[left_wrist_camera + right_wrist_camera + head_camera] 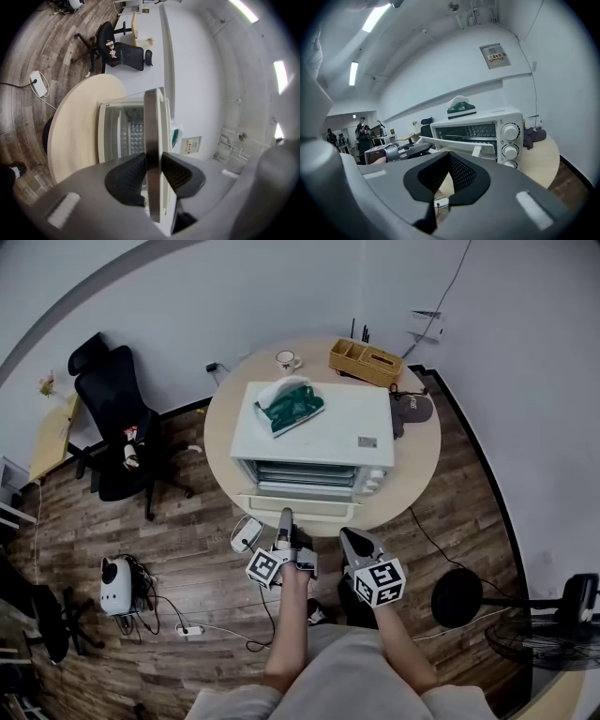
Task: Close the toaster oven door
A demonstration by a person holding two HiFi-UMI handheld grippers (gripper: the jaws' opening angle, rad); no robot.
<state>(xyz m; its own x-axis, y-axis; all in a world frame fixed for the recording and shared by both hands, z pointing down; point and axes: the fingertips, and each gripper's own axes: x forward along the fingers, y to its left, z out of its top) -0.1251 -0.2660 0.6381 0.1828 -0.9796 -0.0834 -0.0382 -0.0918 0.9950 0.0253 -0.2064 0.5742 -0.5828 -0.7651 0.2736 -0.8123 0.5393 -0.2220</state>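
Note:
A white toaster oven stands on a round pale table, and its door hangs open toward me. My left gripper reaches to the door's front edge. In the left gripper view the metal door handle runs between the two pads, and my left gripper is shut on it, with the lit oven cavity beyond. My right gripper hovers right of it, short of the table edge. It is shut and empty, facing the oven and its half-lowered door.
A green and white cloth lies on the oven top. Behind the oven are a cup, a wooden organiser and a dark cap. A black office chair stands left, a fan on the floor right.

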